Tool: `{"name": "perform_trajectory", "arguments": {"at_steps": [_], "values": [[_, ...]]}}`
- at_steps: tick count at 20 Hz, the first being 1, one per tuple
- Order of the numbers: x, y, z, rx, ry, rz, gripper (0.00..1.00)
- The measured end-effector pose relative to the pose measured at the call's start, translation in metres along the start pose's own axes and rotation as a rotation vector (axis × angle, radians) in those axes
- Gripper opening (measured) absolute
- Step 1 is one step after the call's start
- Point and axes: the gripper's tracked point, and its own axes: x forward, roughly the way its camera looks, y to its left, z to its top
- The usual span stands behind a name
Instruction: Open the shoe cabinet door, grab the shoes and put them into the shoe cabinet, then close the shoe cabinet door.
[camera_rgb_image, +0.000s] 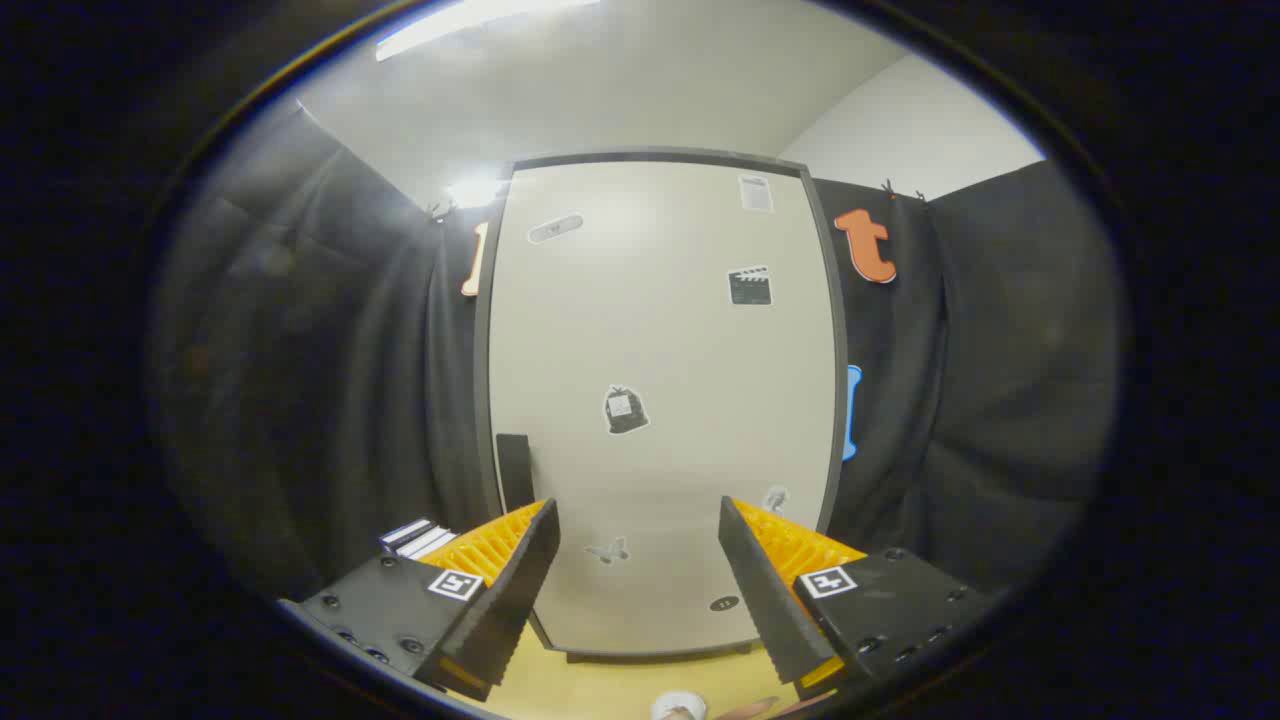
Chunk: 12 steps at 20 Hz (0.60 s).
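Dark cloth walls (330, 330) close the booth around a pale floor (600, 690). I see my gripper (637, 565) with its fingers (520, 580) spread wide and nothing between them. Just beyond them stands the cabinet (660, 400), its door (690, 340) closed and carrying several small stickers (625, 410). A dark handle (515, 470) sits on the door above my left finger.

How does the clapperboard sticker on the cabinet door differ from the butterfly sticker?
The clapperboard sticker is dark, boxy and sits high on the cabinet door; the butterfly sticker is pale grey, winged and sits low, between the fingers of the open claw. The clapperboard sticker looks larger than the butterfly sticker. Both lie flat on the closed door.
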Motion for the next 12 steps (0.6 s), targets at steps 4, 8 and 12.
{"name": "perform_trajectory", "arguments": {"at_steps": [4,8,12], "values": [[0.0,0.004,0.0,0.012,0.003,0.005,0.98],[0.0,0.008,0.0,0.014,0.003,0.006,0.98],[0.002,0.012,-0.001,0.014,0.0,0.001,0.98]]}}
